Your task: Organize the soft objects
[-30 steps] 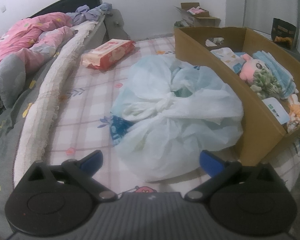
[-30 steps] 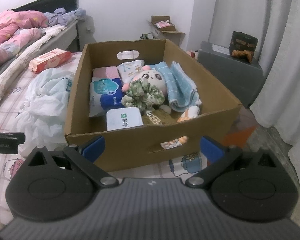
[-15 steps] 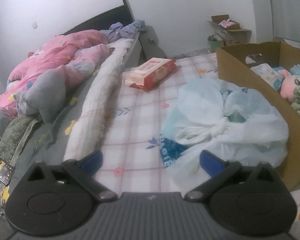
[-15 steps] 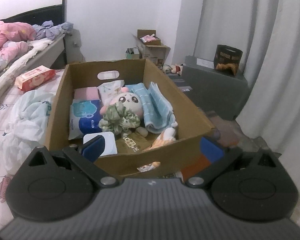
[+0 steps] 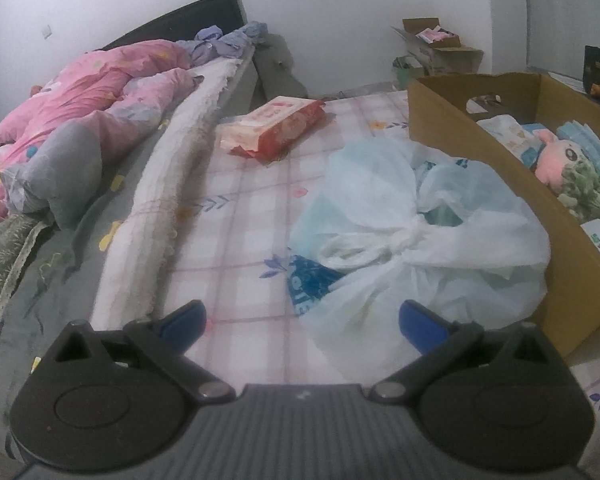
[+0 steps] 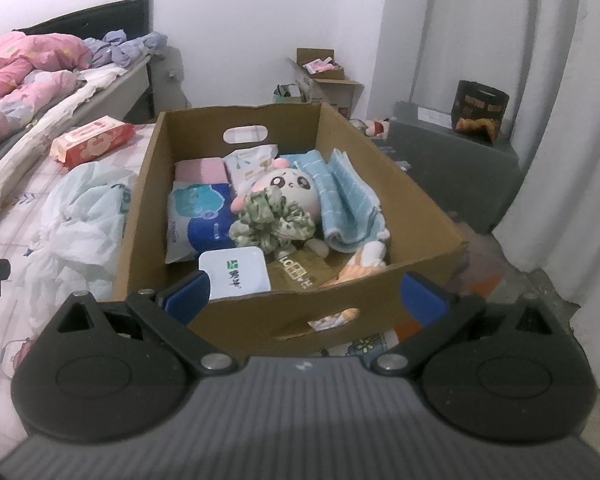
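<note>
A cardboard box (image 6: 384, 160) stands on the checked mat and holds a pink-eared plush toy (image 6: 288, 186), a green scrunchie (image 6: 272, 224), a folded blue towel (image 6: 348, 200), tissue packs and a white case. My right gripper (image 6: 304, 294) hangs open just before the box's near wall, holding nothing. A knotted pale plastic bag (image 5: 420, 232) lies left of the box (image 5: 500, 168). Close in front of that bag my left gripper (image 5: 300, 324) is open and empty. A red wet-wipes pack (image 5: 276, 128) lies farther back on the mat.
A bed with a pink quilt (image 5: 80, 96) and a rolled white blanket (image 5: 172, 184) runs along the left. Small cardboard boxes (image 6: 324, 80) stand by the far wall. A grey cabinet (image 6: 456, 160) and curtains (image 6: 560, 120) lie right of the big box.
The left view swung left and up from the bag toward the bed, then settled. The right gripper rose and moved closer over the box's near wall. Both stayed open.
</note>
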Demonstrator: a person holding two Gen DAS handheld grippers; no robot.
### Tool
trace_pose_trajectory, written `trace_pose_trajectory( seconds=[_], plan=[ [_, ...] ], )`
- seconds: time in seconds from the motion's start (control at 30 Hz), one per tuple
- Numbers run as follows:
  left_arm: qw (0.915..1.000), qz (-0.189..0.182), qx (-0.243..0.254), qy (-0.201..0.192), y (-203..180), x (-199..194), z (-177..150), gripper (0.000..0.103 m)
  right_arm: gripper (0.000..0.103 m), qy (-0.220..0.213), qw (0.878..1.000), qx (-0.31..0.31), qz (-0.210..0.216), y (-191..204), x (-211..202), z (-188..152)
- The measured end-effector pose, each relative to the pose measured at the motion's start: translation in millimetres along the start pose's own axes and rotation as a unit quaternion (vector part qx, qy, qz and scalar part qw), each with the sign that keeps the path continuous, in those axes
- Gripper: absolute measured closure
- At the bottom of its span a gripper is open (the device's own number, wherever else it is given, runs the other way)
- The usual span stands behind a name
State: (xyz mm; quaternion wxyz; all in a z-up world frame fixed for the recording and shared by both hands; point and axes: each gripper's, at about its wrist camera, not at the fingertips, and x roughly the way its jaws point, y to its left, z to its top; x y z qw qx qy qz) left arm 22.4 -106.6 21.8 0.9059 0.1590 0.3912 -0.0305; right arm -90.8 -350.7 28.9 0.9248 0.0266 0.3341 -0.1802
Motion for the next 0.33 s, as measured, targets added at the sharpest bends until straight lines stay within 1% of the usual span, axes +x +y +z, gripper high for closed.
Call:
trace_pose_trajectory(
  seconds=[0.33],
  plan=[
    [1.0000, -0.003, -0.001, 0.003, -1.5, -0.1, 0.5, 0.000, 0.001, 0.007, 1.000, -0.002, 0.008, 2.2, 4.1, -1.1]
  ],
)
